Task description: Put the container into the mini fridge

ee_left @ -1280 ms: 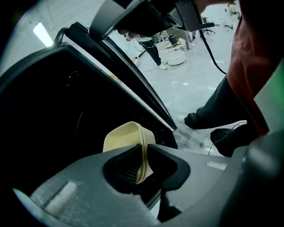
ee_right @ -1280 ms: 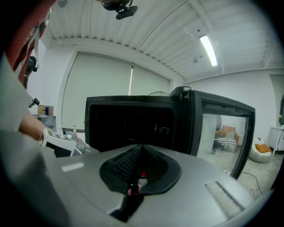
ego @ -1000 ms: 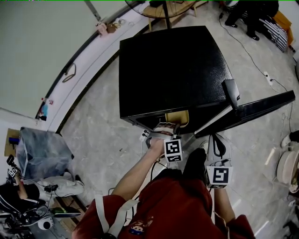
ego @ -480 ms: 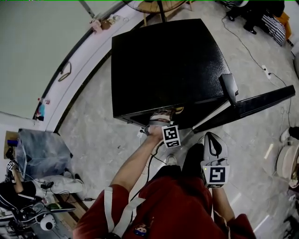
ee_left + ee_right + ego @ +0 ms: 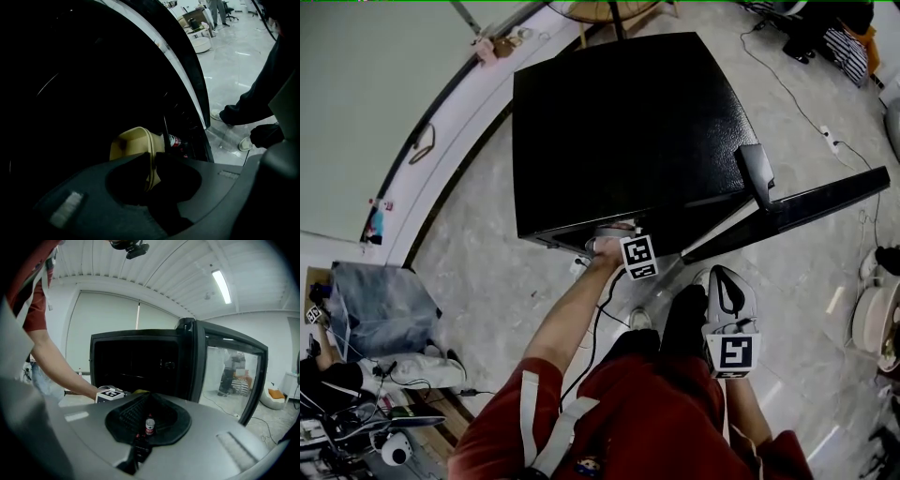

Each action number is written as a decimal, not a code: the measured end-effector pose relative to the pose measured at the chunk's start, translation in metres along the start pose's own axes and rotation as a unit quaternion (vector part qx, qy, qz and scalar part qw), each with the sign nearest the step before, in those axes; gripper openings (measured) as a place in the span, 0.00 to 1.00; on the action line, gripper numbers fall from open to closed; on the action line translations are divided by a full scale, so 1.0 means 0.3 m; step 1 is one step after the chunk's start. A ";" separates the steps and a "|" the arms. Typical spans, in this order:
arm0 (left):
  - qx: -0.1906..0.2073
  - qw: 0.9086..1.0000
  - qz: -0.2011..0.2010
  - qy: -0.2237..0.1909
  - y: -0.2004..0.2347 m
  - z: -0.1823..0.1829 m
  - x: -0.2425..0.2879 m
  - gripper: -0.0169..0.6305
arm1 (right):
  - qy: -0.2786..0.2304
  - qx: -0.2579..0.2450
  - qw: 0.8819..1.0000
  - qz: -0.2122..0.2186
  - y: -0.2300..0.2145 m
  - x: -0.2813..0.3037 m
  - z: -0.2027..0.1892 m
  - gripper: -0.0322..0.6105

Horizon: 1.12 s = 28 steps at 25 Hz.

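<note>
A black mini fridge [image 5: 619, 122] stands on the floor with its door [image 5: 787, 211] swung open to the right. My left gripper [image 5: 628, 246] reaches into the fridge's opening, its tips hidden under the top in the head view. In the left gripper view, the left gripper [image 5: 152, 161] is shut on the rim of a tan container [image 5: 131, 143] inside the dark cabinet. My right gripper [image 5: 729, 314] hangs back near the person's legs. In the right gripper view, the right gripper [image 5: 144, 399] has its jaws together with nothing held.
A small can with a red label [image 5: 174, 140] stands low inside the fridge, right of the container. The glass-fronted door [image 5: 229, 366] juts out on the right. The white wall base [image 5: 441, 159] curves past on the left, and a grey bin [image 5: 380, 305] sits at the left.
My left gripper has pushed forward into the fridge with the container, which now is hidden under the fridge top in the head view. The right gripper has barely moved.
</note>
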<state>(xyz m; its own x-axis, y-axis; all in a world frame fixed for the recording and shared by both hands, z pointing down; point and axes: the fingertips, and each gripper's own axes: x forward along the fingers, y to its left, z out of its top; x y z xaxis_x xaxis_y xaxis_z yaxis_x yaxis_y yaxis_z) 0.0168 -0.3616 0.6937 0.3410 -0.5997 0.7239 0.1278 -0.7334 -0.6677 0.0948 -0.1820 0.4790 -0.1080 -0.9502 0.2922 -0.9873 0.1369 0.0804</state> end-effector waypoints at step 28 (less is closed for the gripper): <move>0.038 0.999 0.024 0.009 0.022 0.000 -0.064 0.25 | 0.011 -0.015 0.999 0.029 0.074 0.008 -0.005 0.05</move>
<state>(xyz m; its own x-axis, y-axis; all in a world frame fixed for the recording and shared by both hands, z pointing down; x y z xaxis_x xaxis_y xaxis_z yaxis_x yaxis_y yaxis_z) 0.0110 -0.3549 0.6754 0.3316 -0.6397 0.6934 0.1831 -0.6774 -0.7125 0.0729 -0.1808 0.4829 -0.1611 -0.9342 0.3184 -0.9757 0.1993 0.0911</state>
